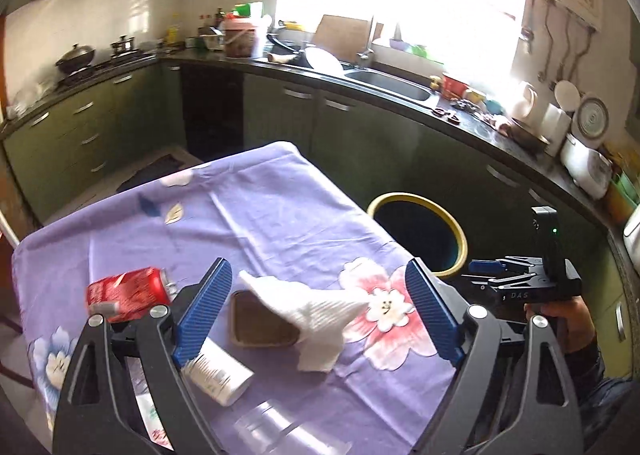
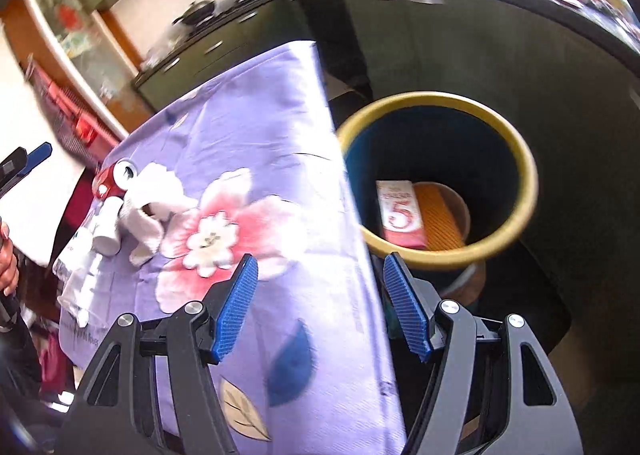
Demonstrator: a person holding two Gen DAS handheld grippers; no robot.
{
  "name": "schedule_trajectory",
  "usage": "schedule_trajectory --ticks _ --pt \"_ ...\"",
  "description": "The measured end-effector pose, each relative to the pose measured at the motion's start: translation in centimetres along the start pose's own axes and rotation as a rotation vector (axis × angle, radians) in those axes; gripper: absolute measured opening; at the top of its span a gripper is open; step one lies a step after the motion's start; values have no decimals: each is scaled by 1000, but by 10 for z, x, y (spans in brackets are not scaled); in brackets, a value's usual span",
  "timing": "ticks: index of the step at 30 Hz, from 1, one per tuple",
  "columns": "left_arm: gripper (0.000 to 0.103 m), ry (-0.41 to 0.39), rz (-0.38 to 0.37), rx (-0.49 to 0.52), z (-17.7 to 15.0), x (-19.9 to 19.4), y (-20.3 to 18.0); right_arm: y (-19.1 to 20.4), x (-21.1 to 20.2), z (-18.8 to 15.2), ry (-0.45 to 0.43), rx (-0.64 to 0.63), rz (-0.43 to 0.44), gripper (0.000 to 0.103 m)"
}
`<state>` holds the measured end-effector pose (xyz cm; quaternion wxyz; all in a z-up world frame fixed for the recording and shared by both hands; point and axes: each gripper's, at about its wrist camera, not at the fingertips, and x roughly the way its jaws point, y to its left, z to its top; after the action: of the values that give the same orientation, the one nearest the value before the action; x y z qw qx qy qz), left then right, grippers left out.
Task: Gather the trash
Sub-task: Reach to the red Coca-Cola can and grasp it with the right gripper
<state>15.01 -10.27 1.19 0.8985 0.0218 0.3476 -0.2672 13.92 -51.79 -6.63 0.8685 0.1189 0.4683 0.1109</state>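
With both grippers empty, this reads as the gap between one drop and the next pick. The left gripper (image 1: 320,311) hangs over the table (image 1: 280,191) with its jaws wide apart and nothing between the pads; the right gripper (image 2: 320,305) sits at the table's edge beside the bin (image 2: 524,159), its jaws also apart and holding nothing.

The bin already holds a red packet (image 2: 402,215) and an orange piece (image 2: 440,221), so part of the job looks done. The remaining trash lies in a cluster on the purple cloth: a red can (image 1: 128,293) on its side, a white tissue (image 1: 316,311) draped over one end of a brown tray (image 1: 256,323), a white tube (image 1: 218,375) and a clear plastic piece (image 1: 276,431) nearest the camera.

The tissue lies straight ahead of the left jaws, so I judge it the likely next pick: lower, close on its raised fold, then carry it across to the bin.

The items crowd each other; closing on the tissue could snag the tray or nudge the tube. The right gripper near the bin may also sit in the carrying path.
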Motion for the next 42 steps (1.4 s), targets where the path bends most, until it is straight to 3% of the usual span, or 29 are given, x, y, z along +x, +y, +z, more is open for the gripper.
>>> schedule_trajectory --ticks 5,8,10,15,21,25,30,34,39,42 --pt "85 -37 120 -94 -29 -43 52 67 18 23 47 -175 67 65" --pt "86 -49 175 -138 -52 -67 76 120 29 44 65 -315 151 65" --pt "87 -60 206 -170 -67 -81 89 153 39 62 66 -416 208 73" --pt "88 -56 227 -263 -99 -99 113 252 88 110 169 -725 347 74" --pt "89 -25 231 -304 -121 -102 126 349 149 133 325 -1012 374 80" --pt "89 -14 218 -313 -128 -99 130 382 188 135 431 -1142 335 90" --pt "89 1 194 -326 -132 -92 136 406 230 132 585 -1198 351 93" --pt "89 10 182 -342 -136 -89 140 413 253 125 651 -1248 324 93" --pt "89 16 186 -361 -139 -90 147 414 270 119 727 -1259 365 93" --pt "89 23 187 -370 -140 -89 151 411 280 118 762 -1232 377 85"
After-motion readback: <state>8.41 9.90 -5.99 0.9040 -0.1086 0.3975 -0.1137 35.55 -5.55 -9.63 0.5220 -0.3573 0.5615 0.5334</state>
